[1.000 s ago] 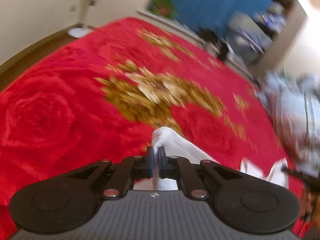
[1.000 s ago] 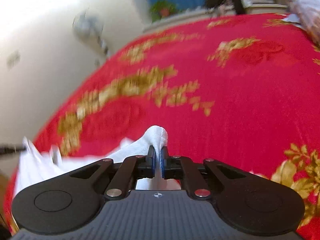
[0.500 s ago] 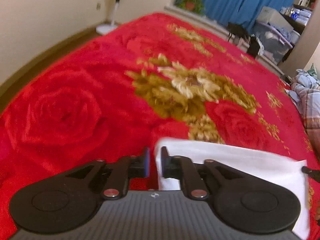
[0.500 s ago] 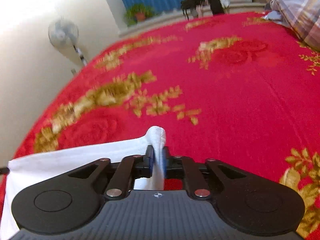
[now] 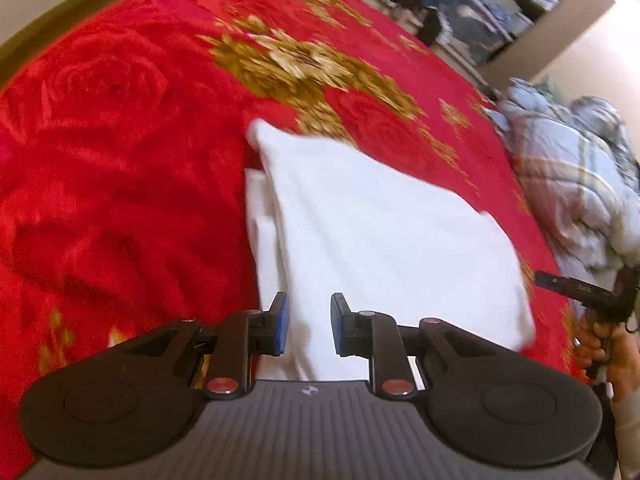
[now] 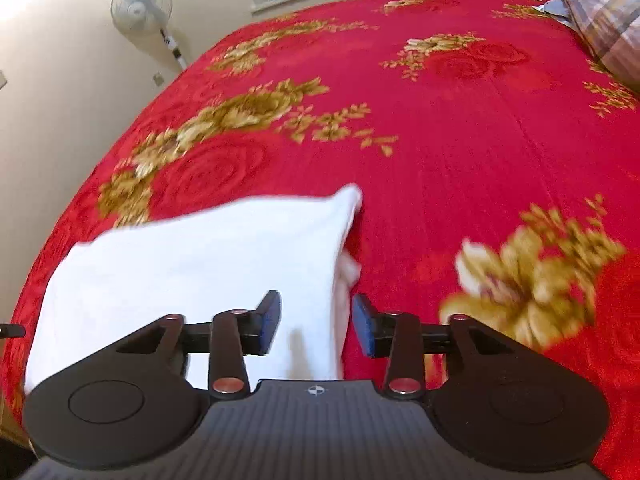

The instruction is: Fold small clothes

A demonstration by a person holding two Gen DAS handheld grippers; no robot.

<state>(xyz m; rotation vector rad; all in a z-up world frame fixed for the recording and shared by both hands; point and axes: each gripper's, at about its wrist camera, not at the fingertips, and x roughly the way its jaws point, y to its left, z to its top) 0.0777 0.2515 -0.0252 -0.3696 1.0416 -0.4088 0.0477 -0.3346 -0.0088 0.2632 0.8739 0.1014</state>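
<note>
Lying folded: one white garment (image 5: 384, 240) (image 6: 192, 272), two opening tools.

Both wrist views close over garment (image 5: 384, 240)

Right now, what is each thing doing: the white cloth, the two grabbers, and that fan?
White folded cloth: lying on the red flowered blanket, released, doubled over.
Left gripper: jaws opening, cloth between, not pinched.
Right gripper: jaws opening, over the cloth's edge.
White standing fan: upright; spinning cannot be told.
</note>
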